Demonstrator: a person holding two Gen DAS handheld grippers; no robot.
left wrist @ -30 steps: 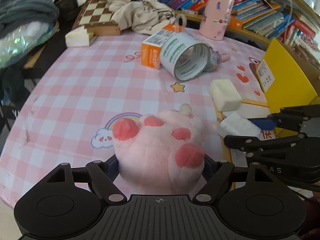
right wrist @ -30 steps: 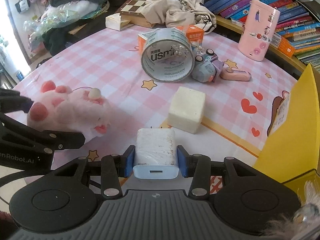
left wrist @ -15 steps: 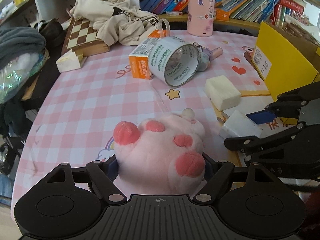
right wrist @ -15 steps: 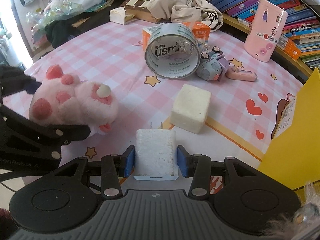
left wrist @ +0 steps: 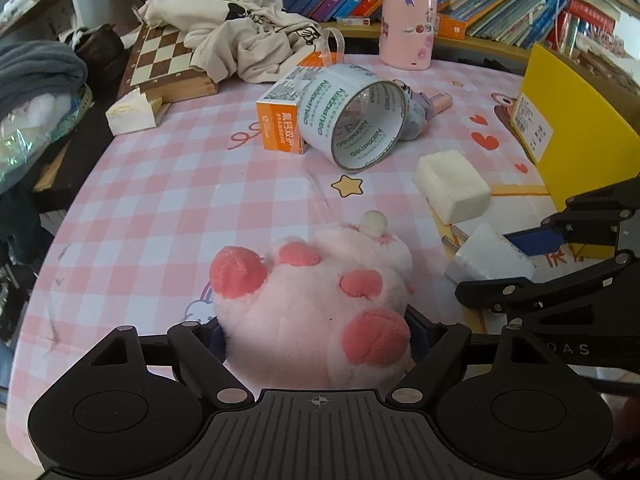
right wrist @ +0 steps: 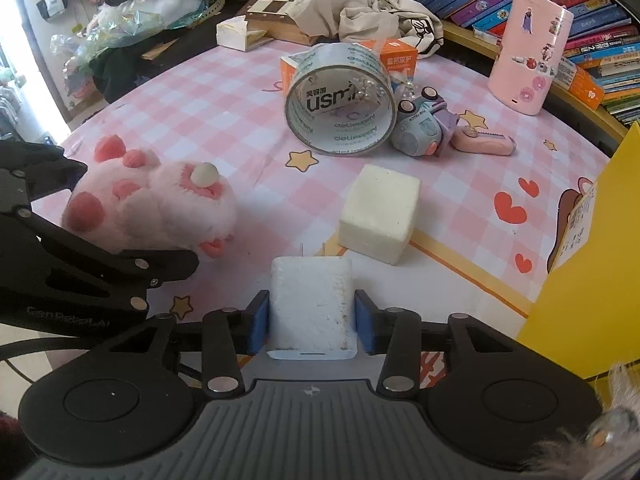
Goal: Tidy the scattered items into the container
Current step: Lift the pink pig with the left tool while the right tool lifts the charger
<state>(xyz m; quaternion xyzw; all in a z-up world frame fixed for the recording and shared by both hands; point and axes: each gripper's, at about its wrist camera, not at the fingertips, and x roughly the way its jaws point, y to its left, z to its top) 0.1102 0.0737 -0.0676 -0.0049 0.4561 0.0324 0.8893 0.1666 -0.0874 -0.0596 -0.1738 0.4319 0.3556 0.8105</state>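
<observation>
Covering the counter (left wrist: 168, 184) is a pink checked cloth. At its right edge stands the yellow container (right wrist: 592, 280), upright. The left tool (left wrist: 316, 332) pinches the pink plush paw (left wrist: 316, 300), its jaws closing on it, near the counter's front edge. A tape roll (right wrist: 340, 100) lies on its side mid-counter against an orange box (left wrist: 280, 120). A cream foam block (right wrist: 380, 216) rests between roll and container. The right tool (right wrist: 312, 320) clamps a white charger (right wrist: 312, 304).
</observation>
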